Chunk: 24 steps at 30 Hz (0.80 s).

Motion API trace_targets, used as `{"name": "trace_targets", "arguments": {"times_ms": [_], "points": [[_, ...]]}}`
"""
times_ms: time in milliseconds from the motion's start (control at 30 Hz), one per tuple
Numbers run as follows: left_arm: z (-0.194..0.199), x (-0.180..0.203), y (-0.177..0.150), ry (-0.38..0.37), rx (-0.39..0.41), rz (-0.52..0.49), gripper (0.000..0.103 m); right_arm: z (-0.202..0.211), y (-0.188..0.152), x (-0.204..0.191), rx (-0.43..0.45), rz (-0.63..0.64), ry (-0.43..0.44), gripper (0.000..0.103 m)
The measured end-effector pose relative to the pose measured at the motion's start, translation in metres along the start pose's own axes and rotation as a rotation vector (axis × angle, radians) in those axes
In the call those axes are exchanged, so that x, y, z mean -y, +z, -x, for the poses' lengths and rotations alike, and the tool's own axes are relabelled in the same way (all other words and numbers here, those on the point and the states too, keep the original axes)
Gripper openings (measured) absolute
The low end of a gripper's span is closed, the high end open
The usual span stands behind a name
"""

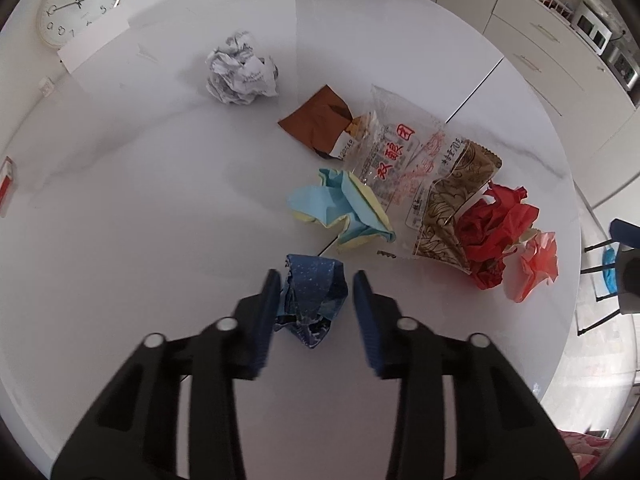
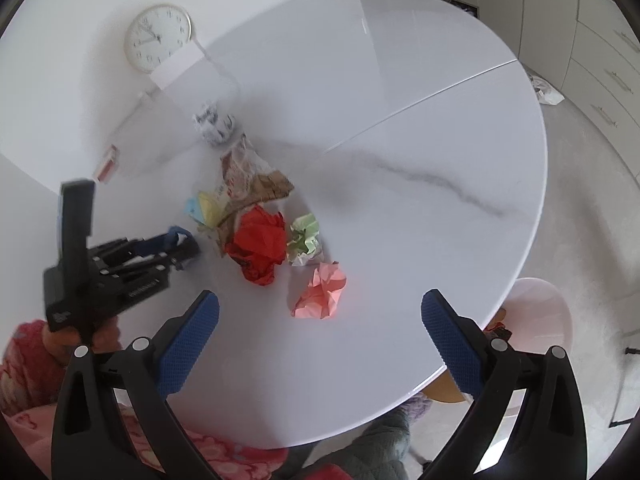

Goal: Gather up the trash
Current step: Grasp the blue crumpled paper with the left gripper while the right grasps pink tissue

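My left gripper (image 1: 316,280) is open around a crumpled dark blue wrapper (image 1: 314,300) on the white round table (image 1: 120,240); the left pad touches it, the right pad stands apart. Beyond lie a blue-yellow paper ball (image 1: 344,212), a clear printed bag (image 1: 400,160), a brown wrapper (image 1: 318,122), a gold patterned wrapper (image 1: 452,204), red paper (image 1: 492,228), pink paper (image 1: 534,266) and a white newsprint ball (image 1: 240,70). My right gripper (image 2: 320,304) is open and empty above the table's near edge, close to the pink paper (image 2: 320,292). A green paper ball (image 2: 306,240) lies beside the red paper (image 2: 260,246).
A wall clock (image 1: 78,0) hangs at the far left. A red-white small box (image 1: 6,184) lies at the table's left side. A pink bin (image 2: 536,316) stands on the floor beyond the table's right edge. Cabinets (image 1: 552,60) line the right wall.
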<state>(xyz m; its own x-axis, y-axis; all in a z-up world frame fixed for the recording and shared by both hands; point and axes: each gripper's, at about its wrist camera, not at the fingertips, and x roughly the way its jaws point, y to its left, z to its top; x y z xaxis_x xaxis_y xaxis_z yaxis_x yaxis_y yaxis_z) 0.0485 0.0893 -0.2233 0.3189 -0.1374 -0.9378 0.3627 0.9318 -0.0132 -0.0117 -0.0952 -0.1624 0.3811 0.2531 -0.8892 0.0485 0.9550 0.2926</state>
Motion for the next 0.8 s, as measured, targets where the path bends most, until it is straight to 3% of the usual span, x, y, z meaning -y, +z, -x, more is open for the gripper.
{"name": "trace_targets", "arguments": {"times_ms": [33, 133, 233, 333, 433, 567, 800], "points": [[0.0, -0.002, 0.0, -0.007, 0.0, 0.002, 0.028, -0.005, 0.0, -0.002, -0.007, 0.009, -0.02, 0.1], [0.002, -0.007, 0.0, -0.031, 0.007, 0.008, 0.016, -0.025, 0.001, -0.008, -0.042, 0.045, -0.048, 0.081], [0.01, -0.014, 0.001, -0.059, 0.02, 0.031, 0.015, -0.045, 0.002, -0.012, -0.087, 0.067, -0.067, 0.062], [0.022, -0.021, 0.001, -0.074, 0.04, 0.047, 0.015, -0.058, 0.002, -0.018, -0.113, 0.094, -0.094, 0.053], [0.032, -0.026, -0.001, -0.094, 0.052, 0.066, 0.014, -0.063, 0.001, -0.021, -0.131, 0.102, -0.09, 0.035], [0.043, -0.028, -0.003, -0.108, 0.065, 0.075, 0.014, -0.061, 0.001, -0.022, -0.127, 0.109, -0.071, 0.028], [0.063, -0.008, 0.004, -0.105, 0.073, 0.047, 0.014, -0.038, -0.003, -0.006, -0.094, 0.059, 0.017, 0.027]]}}
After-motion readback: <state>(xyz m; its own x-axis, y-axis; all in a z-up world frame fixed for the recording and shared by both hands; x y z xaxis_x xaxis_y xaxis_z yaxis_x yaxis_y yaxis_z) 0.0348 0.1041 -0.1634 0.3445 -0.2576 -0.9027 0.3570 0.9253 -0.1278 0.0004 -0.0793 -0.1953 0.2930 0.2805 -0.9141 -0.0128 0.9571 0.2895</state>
